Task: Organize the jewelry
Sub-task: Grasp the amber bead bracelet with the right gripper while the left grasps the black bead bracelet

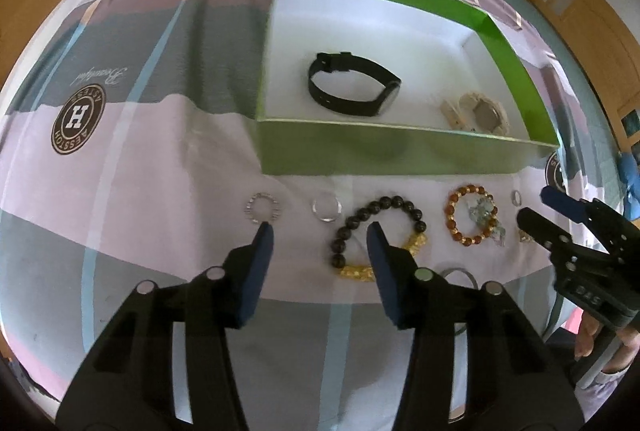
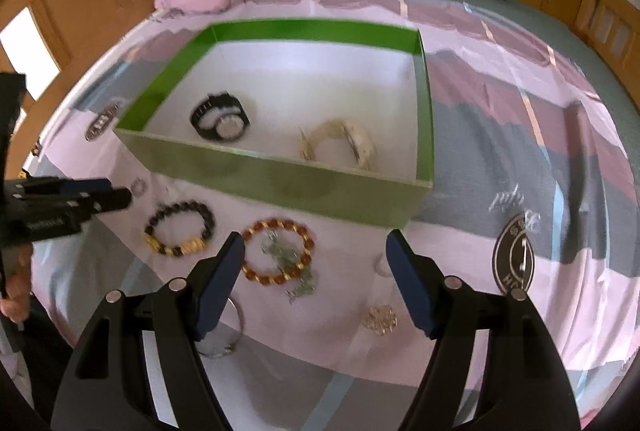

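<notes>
The left gripper (image 1: 320,229) is held spread above the patterned bedsheet (image 1: 140,159), nothing pinched; a thin silver ring (image 1: 327,210) lies just ahead, between its fingertips. A studded silver ring (image 1: 263,207) is seen at its left fingertip, and a black-and-gold bead bracelet (image 1: 378,237) is partly hidden behind its right finger. The right gripper (image 2: 316,245) is likewise spread and empty, with an amber bead bracelet (image 2: 278,251) just inside its left finger and a small gold piece (image 2: 379,319) near its right finger. Beyond both grippers a green box (image 1: 400,153) is set, holding a black watch (image 1: 354,85) and a pale watch (image 1: 480,111).
</notes>
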{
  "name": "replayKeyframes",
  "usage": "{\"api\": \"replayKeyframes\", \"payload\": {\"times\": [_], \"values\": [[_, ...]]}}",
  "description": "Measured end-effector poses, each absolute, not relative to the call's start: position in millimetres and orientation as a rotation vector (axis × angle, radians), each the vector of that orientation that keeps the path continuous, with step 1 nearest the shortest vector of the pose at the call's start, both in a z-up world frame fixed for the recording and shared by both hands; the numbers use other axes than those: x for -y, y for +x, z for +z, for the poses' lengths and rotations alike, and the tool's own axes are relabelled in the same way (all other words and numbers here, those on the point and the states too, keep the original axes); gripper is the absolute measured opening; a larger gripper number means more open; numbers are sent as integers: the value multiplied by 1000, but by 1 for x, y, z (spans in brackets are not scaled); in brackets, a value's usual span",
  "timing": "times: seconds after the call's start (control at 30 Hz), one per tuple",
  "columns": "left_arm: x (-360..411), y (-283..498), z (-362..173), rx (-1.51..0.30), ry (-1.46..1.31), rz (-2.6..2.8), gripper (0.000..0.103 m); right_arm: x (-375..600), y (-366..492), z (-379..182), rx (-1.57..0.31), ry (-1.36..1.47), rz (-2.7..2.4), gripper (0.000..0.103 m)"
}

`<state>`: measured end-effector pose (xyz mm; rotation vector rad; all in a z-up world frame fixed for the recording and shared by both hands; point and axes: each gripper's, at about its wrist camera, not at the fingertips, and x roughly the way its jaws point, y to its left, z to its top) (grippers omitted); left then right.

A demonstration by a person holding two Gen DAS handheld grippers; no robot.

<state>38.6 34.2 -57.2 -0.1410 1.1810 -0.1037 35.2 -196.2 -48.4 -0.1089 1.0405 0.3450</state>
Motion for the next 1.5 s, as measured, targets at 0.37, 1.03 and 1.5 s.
{"api": "replayKeyframes", "payload": {"times": [0.37,1.03,1.5], "values": [[-25,48,-89,-1289,-91,-33,56,209,52,-74,-1166,-68,238,53],[-47,52,-83,-1274,-159,4,63,140,55,-98,-1105,-266,386,10],[-39,51,-91,-1305,-221,-48,68,192,47,-18,-928,96,522,8]]}}
